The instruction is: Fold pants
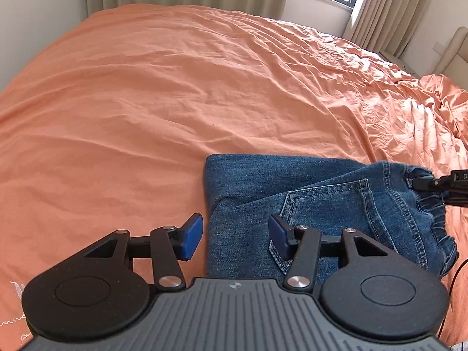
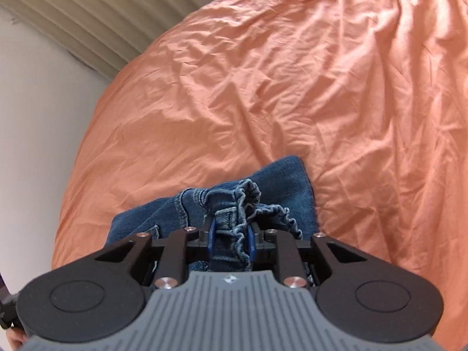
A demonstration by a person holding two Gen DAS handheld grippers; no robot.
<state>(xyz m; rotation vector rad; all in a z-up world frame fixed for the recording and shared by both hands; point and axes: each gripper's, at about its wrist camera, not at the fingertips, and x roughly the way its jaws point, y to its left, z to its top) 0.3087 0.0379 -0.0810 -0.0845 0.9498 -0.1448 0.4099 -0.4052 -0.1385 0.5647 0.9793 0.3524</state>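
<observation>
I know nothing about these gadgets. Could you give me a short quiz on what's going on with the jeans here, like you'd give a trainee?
1. True or false: the left gripper is clamped on the jeans.
2. Which part of the jeans does the right gripper hold? A) a leg hem B) the gathered waistband C) the back pocket
3. Fill in: the jeans lie on an ______ sheet.

Key
1. False: its jaws are open, one blue pad over the sheet and one over the denim near the pocket.
2. B: the ruffled elastic waistband sits between its pads.
3. Orange.
</observation>
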